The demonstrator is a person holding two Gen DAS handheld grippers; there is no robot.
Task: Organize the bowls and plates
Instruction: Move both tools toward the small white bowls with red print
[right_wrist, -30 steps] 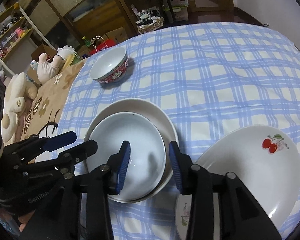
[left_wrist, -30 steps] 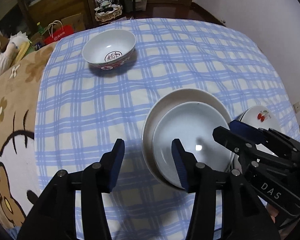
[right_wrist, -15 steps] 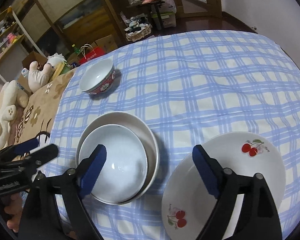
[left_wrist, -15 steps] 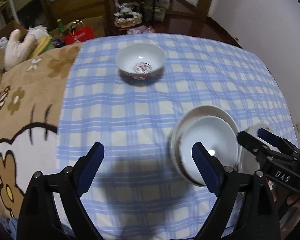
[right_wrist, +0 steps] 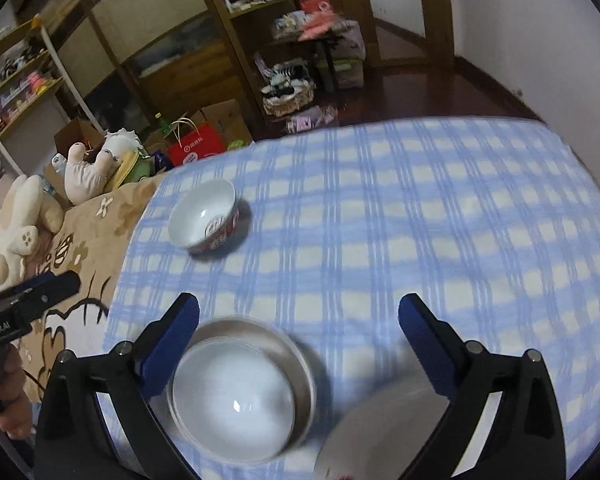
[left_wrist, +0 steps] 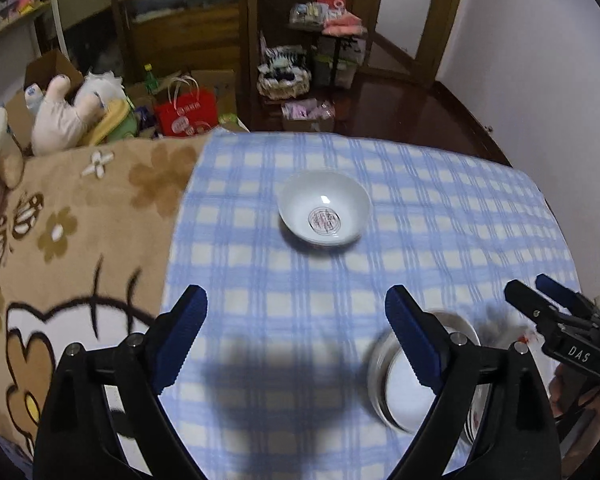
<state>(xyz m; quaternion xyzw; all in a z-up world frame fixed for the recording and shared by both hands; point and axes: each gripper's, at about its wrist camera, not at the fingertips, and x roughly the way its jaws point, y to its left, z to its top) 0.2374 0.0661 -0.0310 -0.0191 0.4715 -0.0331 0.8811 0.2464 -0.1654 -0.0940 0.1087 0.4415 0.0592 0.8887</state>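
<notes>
On the blue-checked cloth covering the table, a small bowl with a red pattern sits upright near the middle of the left wrist view, toward twelve o'clock from the left gripper. That gripper's blue-padded fingers have just been opening and now stand wide apart with only bare cloth between them. At about four o'clock in the same view, a white bowl nested in a wider plate lies partly behind the right-hand finger, blurred. In the right wrist view the same stack rests at six o'clock, just inside the left finger of the right gripper, whose fingers have also just spread wide and grip nothing. A second plate shows at five o'clock, close beside the stack. The patterned bowl sits at ten o'clock, well apart.
</notes>
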